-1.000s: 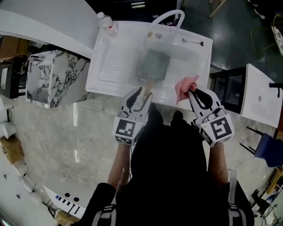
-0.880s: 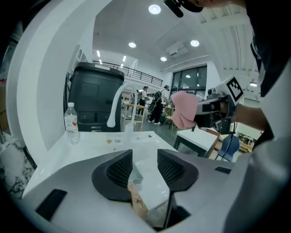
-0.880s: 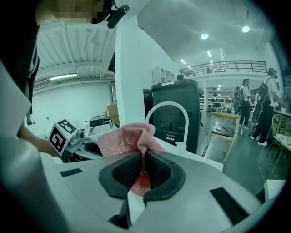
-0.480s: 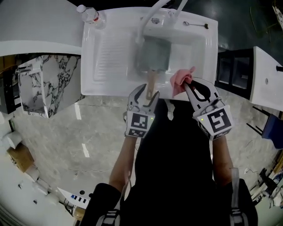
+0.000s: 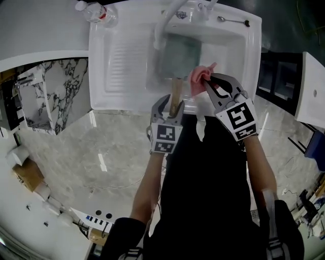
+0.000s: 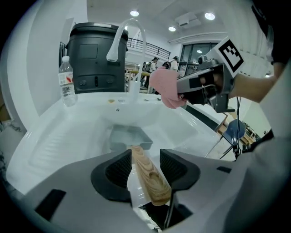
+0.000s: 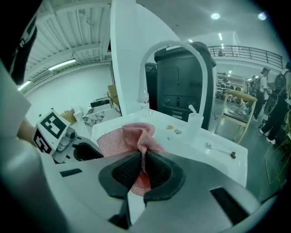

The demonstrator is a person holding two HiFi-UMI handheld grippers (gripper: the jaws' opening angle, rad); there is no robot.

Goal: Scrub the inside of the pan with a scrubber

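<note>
L tool (image 6: 146,157): jaws wide apart, have just been opening. Wooden handle (image 6: 148,177) of the pan (image 6: 129,136) lies between them, w/ a gap showing on both sides of it, so pads aren't pressing; not a grip. Handle runs from the pan back toward the person, over the sink's front rim.

R tool (image 7: 142,166): jaws closed on the scrubber (image 7: 129,136), a pink mesh cloth; its pinched fold sits between the pads and the rest bunches out past the tips.

In head view the R tool is to the right of the L one, angled in toward the basin. Scrubber hangs over the basin's front right part, just beside the pan's near right corner; can't tell if it touches.

Pan: grey, squarish, sits in the basin of the white sink (image 5: 122,66), under the faucet (image 5: 167,20), which arches over it from the back rim. Ribbed drainboard is left of the basin.

Water bottle (image 5: 96,11) stands at the sink's back left corner. Spoon (image 5: 233,20) lies on the back right rim, well apart from the tools.

The sink is set against a grey marble-look floor, and the person stands at its front edge.
</note>
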